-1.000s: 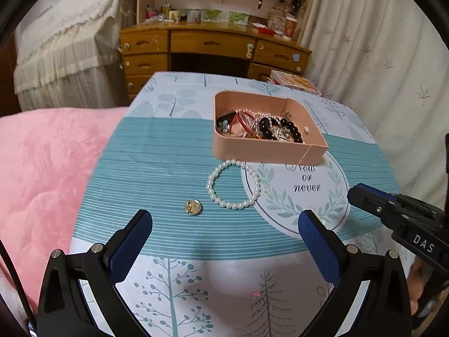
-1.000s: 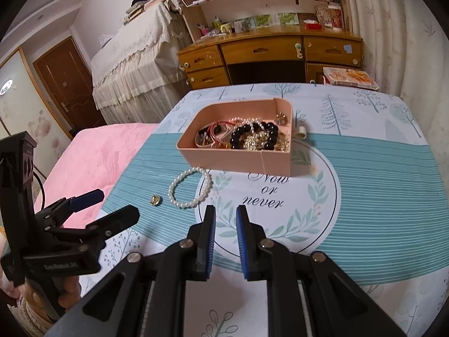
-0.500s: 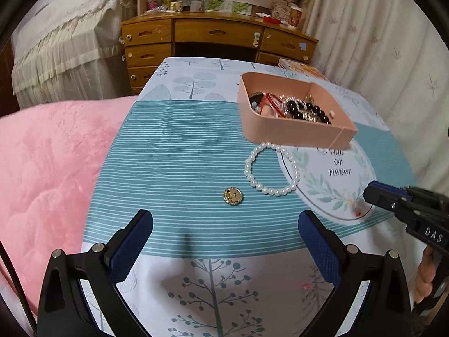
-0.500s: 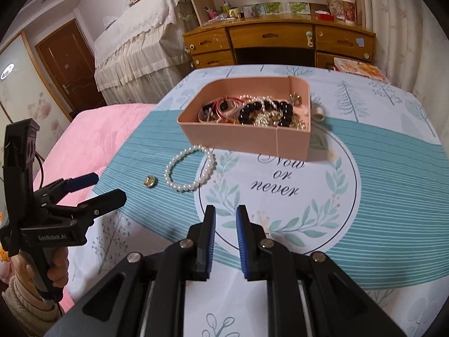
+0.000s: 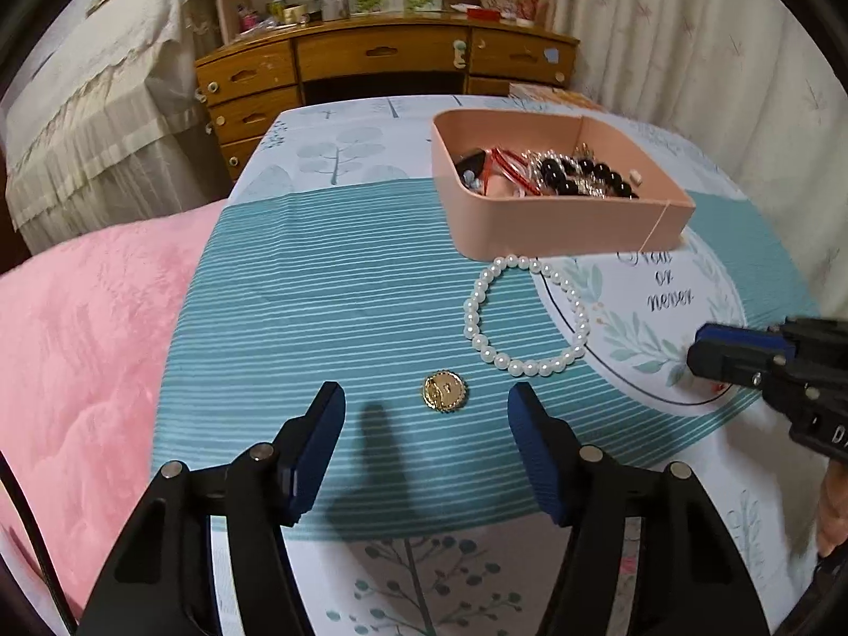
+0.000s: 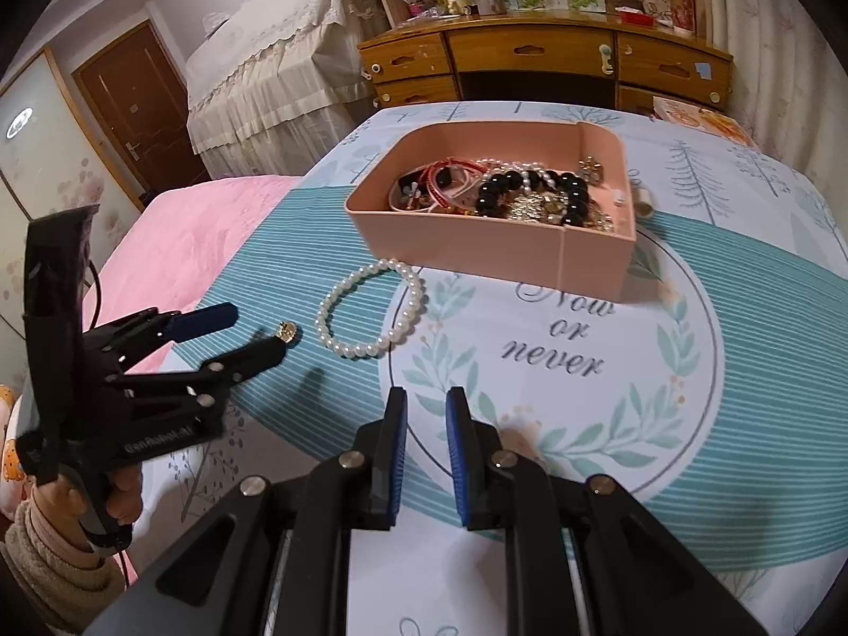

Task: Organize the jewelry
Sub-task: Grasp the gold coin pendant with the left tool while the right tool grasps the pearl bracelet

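A small round gold brooch (image 5: 445, 392) lies on the teal striped tablecloth, just ahead of my left gripper (image 5: 424, 418), which is open with its jaws either side of it and empty. A white pearl bracelet (image 5: 524, 315) lies to its right, in front of a pink tray (image 5: 562, 228) holding several bracelets and beads. My right gripper (image 6: 426, 408) hovers low over the cloth's round print, jaws nearly closed and empty. The right wrist view also shows the brooch (image 6: 286, 330), the bracelet (image 6: 371, 315), the tray (image 6: 493, 257) and the left gripper (image 6: 249, 331).
A pink blanket (image 5: 79, 344) lies along the table's left edge. A wooden desk with drawers (image 5: 381, 69) stands beyond the table. A curtain (image 5: 715, 53) hangs at the right. A small white tube (image 6: 644, 201) lies behind the tray.
My left gripper has moved forward and down toward the gold brooch and its jaws have narrowed around it. My right gripper has moved closer to the table and stays nearly closed.
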Demonstrator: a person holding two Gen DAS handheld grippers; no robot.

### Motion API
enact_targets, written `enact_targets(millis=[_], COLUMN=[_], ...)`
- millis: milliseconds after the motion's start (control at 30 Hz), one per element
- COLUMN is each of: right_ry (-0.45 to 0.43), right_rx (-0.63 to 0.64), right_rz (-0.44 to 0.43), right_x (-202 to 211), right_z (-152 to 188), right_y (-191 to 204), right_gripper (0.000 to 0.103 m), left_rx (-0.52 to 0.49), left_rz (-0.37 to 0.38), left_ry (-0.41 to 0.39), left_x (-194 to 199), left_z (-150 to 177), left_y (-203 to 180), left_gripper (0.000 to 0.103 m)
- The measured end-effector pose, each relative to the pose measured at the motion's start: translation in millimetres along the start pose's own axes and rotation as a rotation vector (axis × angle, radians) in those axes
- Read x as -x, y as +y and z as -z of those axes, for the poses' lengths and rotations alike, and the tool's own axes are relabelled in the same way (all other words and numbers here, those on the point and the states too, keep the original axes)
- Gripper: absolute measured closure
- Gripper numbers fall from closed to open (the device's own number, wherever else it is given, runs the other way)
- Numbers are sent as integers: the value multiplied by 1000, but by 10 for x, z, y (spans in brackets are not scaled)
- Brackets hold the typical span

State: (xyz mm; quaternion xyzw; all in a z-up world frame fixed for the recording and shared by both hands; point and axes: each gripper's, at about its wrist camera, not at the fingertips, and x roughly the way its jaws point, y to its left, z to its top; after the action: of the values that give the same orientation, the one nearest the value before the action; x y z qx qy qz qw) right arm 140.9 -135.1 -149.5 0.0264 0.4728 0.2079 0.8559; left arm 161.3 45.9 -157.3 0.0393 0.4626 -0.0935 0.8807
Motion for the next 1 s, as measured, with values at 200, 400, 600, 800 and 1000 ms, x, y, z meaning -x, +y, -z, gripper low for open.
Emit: enact_targets(millis=[200, 400, 600, 800, 1000], right_ry=[21, 37, 103, 175, 199], right_rx=[-29, -42, -37, 2, 32], right_rz=[-20, 5, 82, 191, 224], right_x=[-155, -305, -523, -698, -771], right_z=[-129, -335, -599, -711, -687], right_y=[-7, 33, 127, 257, 348], right_gripper=[88, 88, 88, 88, 81], left_rx=[-18, -19, -26, -11, 16], left_rz=[7, 20, 35, 51, 81], left_ry=[43, 36, 46, 57, 60], left_x=[-172, -187, -186, -192, -177], left_z=[-38, -66, -87, -98, -76], left_y=[-11, -18, -78, -61, -11], left_gripper=[60, 66, 85, 85, 85])
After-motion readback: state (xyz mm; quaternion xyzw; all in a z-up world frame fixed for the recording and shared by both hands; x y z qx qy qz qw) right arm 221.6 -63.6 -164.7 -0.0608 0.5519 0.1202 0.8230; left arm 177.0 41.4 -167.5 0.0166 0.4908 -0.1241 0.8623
